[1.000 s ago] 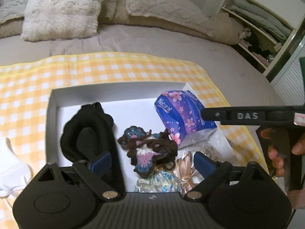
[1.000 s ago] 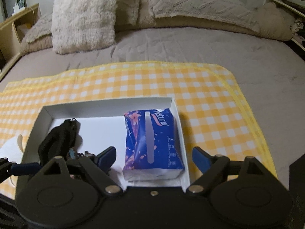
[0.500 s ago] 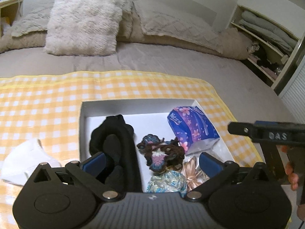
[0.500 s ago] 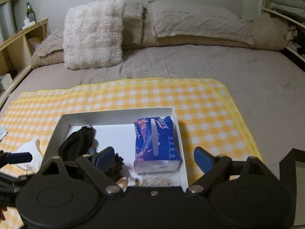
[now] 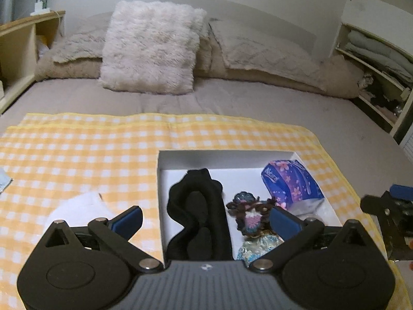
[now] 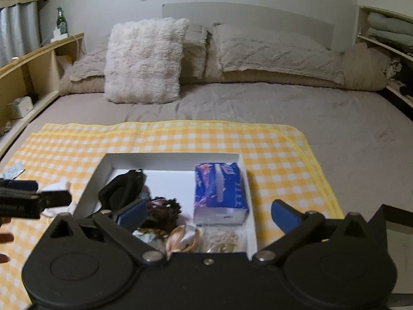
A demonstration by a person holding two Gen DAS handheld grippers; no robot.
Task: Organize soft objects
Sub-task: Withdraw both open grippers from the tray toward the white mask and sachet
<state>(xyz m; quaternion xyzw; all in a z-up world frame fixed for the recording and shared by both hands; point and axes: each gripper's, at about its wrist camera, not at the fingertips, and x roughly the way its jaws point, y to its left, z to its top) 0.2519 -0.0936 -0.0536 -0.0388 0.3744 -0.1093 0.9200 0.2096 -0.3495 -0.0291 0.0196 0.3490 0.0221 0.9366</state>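
Observation:
A shallow white box [image 5: 224, 156] [image 6: 170, 158] lies on a yellow checked cloth [image 5: 77, 152] on the bed. In it are a black padded item [image 5: 198, 214] [image 6: 121, 190], a dark crocheted piece [image 5: 247, 213] [image 6: 162, 210], a blue flowered tissue pack [image 5: 291, 183] [image 6: 219, 191], a satin bow [image 6: 182, 239] and a patterned pouch [image 5: 258, 245]. A white soft item [image 5: 77, 206] [image 6: 55, 188] lies on the cloth left of the box. My left gripper [image 5: 205, 214] is open and empty above the box's near left part. My right gripper [image 6: 209, 211] is open and empty above the box's near edge.
A fluffy white pillow [image 5: 149, 49] and beige pillows [image 6: 271, 49] line the head of the bed. Wooden shelves [image 6: 31, 59] with a green bottle [image 6: 61, 23] stand at the left. Shelves with folded linen [image 5: 374, 51] stand at the right. A small packet [image 6: 14, 170] lies on the cloth's left edge.
Both grippers have pulled back and risen away from the box, so more of the bed and room shows. Both stay open and empty. The box's contents have not moved.

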